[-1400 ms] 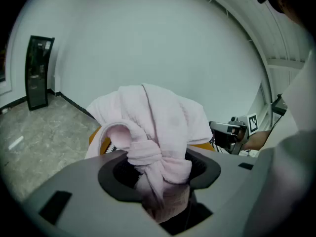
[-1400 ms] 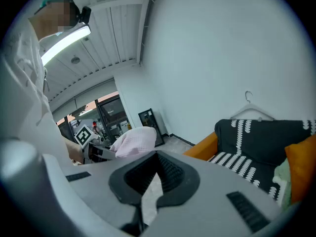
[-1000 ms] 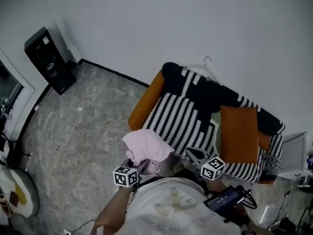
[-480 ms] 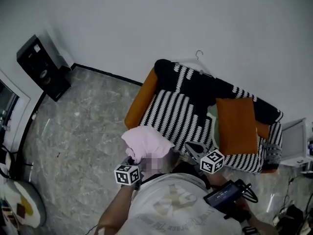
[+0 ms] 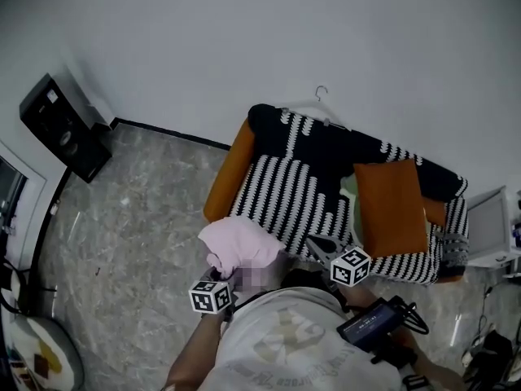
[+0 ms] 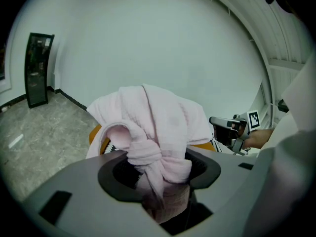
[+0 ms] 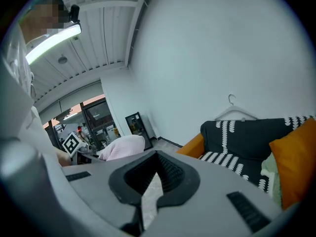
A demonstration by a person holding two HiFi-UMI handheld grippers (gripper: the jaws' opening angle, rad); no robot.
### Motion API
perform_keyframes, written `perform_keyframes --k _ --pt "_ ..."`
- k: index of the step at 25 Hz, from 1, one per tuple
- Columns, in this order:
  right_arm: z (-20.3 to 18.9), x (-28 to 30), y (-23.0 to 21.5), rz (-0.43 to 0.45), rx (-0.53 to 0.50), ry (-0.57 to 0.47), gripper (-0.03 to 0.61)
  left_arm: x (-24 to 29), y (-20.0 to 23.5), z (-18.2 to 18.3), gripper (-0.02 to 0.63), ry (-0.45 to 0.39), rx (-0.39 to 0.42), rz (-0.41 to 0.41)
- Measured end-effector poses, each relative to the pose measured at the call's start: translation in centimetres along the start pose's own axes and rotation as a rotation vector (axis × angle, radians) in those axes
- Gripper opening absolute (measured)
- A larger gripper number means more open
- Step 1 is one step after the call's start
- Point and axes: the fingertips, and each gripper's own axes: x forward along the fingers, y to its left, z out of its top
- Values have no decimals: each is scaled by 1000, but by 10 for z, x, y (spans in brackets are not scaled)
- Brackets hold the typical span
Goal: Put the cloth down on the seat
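A pink cloth (image 5: pixel 240 247) hangs bunched and knotted in my left gripper (image 5: pixel 218 277), whose jaws are shut on it. In the left gripper view the cloth (image 6: pixel 158 127) fills the space between the jaws and rises above them. It is held in the air just in front of the sofa's striped seat (image 5: pixel 285 198), near its left front corner. My right gripper (image 5: pixel 319 247) is to the right, over the seat's front edge. Its jaws stand shut with nothing in them (image 7: pixel 150 191). From there the cloth (image 7: pixel 123 147) shows at the left.
The sofa has a black and white striped cover, orange arms (image 5: pixel 228 169) and an orange cushion (image 5: pixel 391 206) at the right. A hanger (image 5: pixel 317 100) sits on its back against the wall. A black speaker (image 5: pixel 61 125) stands far left. A white stand (image 5: pixel 488 235) is at the right.
The view has swung a little, so the sofa and speaker sit further left in the picture. Both grippers hold the same pose, and the cloth stays in the left one.
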Motion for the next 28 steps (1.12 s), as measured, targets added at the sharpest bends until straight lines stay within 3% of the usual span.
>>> perform_keyframes --k 17,28 --pt "6 76 -26 97 42 57 15 11 45 17 232 2 -78 105" --pt "42 107 -107 55 98 47 15 88 45 84 232 73 26 113"
